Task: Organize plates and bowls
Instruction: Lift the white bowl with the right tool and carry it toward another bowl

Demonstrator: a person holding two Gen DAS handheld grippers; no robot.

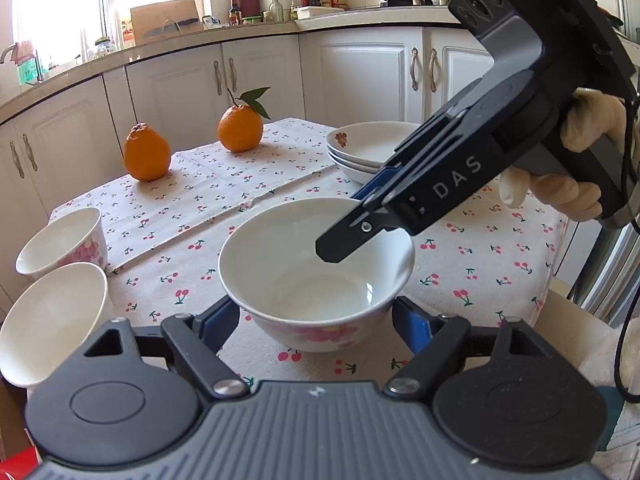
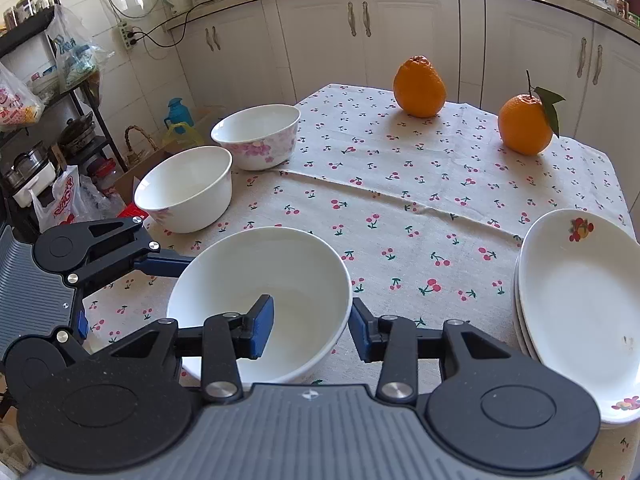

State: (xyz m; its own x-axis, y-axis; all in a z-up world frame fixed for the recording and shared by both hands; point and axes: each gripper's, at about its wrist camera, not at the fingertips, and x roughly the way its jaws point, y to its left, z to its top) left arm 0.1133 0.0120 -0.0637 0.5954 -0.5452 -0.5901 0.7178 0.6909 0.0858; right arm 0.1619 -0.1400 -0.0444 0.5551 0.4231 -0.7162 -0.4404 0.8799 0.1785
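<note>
A white bowl with pink flowers [image 1: 316, 268] stands on the cherry-print tablecloth [image 1: 224, 200]; it also shows in the right wrist view [image 2: 260, 300]. My left gripper [image 1: 316, 320] is open, its fingers on either side of the bowl's base. My right gripper [image 2: 310, 328] is open and straddles the bowl's right rim, one finger inside [image 2: 262, 328], one outside; it also shows in the left wrist view [image 1: 352, 228]. Two more bowls [image 2: 184, 188] [image 2: 258, 136] stand at the table's left edge. A stack of white plates [image 2: 576, 304] sits at the right.
Two oranges [image 2: 419, 87] [image 2: 525, 124] stand at the far side of the table. White kitchen cabinets [image 2: 360, 32] run behind it. A shelf with bags and pots [image 2: 48, 100] stands left of the table.
</note>
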